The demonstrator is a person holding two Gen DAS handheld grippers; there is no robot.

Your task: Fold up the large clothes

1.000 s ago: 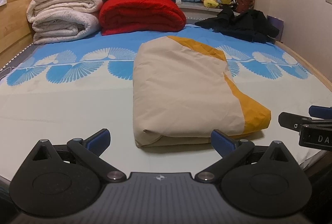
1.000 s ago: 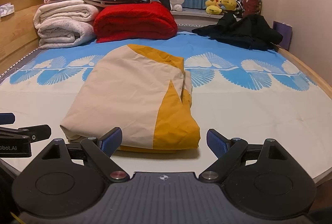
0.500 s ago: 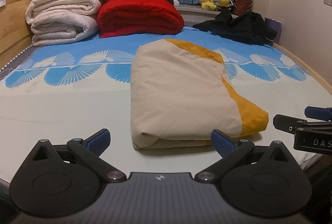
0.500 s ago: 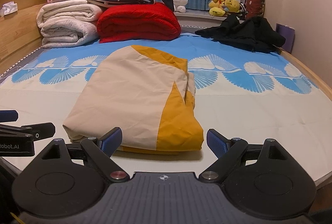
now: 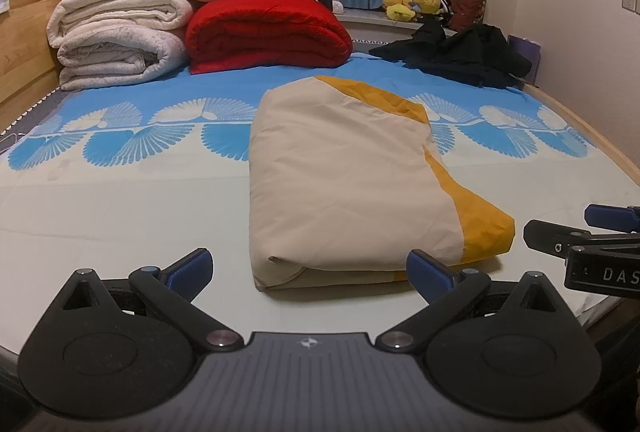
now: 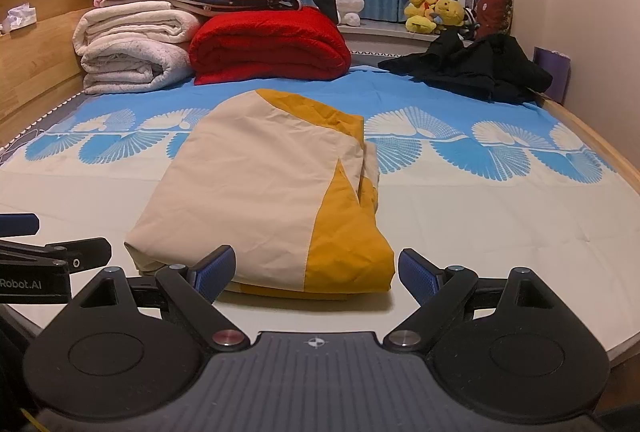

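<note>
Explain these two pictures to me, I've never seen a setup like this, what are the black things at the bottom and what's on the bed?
Each picture comes from a camera mounted on a handheld gripper, looking forward along its two blue-tipped fingers. One view shows the left gripper, the other the right gripper; each also appears at the edge of the other's view. Both are open and hold nothing. In front of them, on the bed, lies a folded cream and mustard garment. Farther back are a red blanket, stacked white bedding and a dark heap of clothes.

Left gripper (image 5: 308, 266), right gripper (image 6: 316, 270): fingers spread, empty.
</note>
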